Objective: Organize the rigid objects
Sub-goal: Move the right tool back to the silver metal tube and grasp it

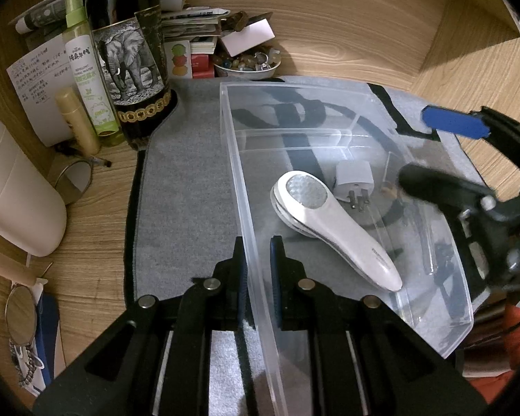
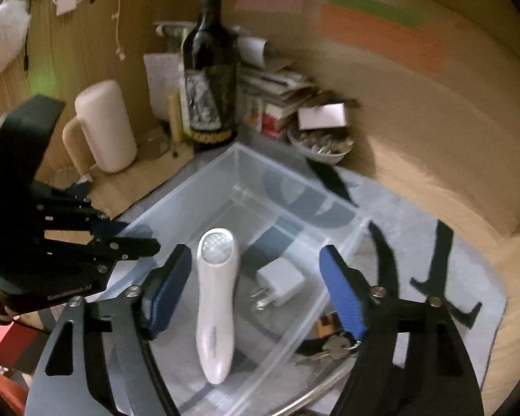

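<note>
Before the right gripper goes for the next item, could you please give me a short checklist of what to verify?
1. Left gripper pinching the clear bin's near wall: ok, shut on it.
2. Right gripper let go: ok, fingers wide apart, nothing between the pads.
3. White handheld device lying inside the bin: ok.
4. White plug adapter in the bin beside it: ok.
5. Keys placed in the bin: not ok, outside the wall.
6. Bin flat on the grey mat: cannot tell.

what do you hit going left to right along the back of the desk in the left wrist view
white canister → green spray bottle → wine bottle with the elephant label → bowl of small stones
</note>
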